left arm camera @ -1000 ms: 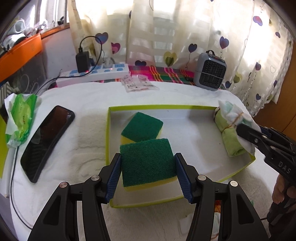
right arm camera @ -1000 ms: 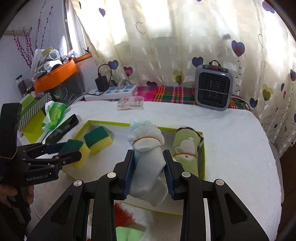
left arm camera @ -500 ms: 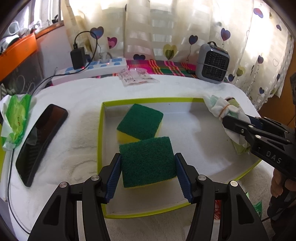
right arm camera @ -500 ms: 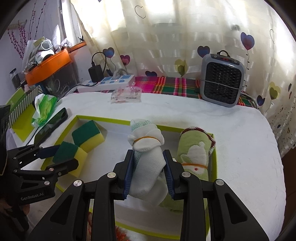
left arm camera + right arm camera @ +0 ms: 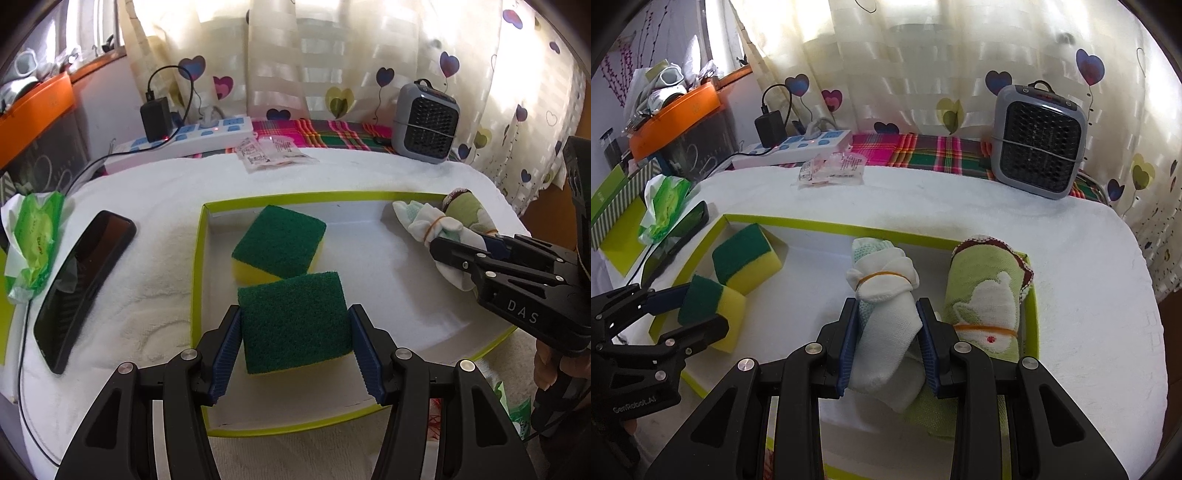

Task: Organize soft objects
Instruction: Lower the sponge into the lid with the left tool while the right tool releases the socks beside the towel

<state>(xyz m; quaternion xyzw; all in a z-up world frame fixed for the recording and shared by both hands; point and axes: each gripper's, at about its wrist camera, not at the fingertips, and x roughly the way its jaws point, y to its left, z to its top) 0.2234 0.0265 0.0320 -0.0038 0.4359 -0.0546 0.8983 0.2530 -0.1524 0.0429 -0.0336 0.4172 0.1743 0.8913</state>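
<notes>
Inside the tray the white floor lies bare in the middle, between the sponges at the left and the rolled cloths at the right – a passable gap; the bench right of the tray is open, while a phone lies along its left side

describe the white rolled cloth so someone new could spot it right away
Find the shallow green-rimmed tray on the white-covered table. At its right end lie two rolled cloths; the white cloth roll sits just left of the green towel roll. It is the plain white one, clamped in the right gripper.
</notes>
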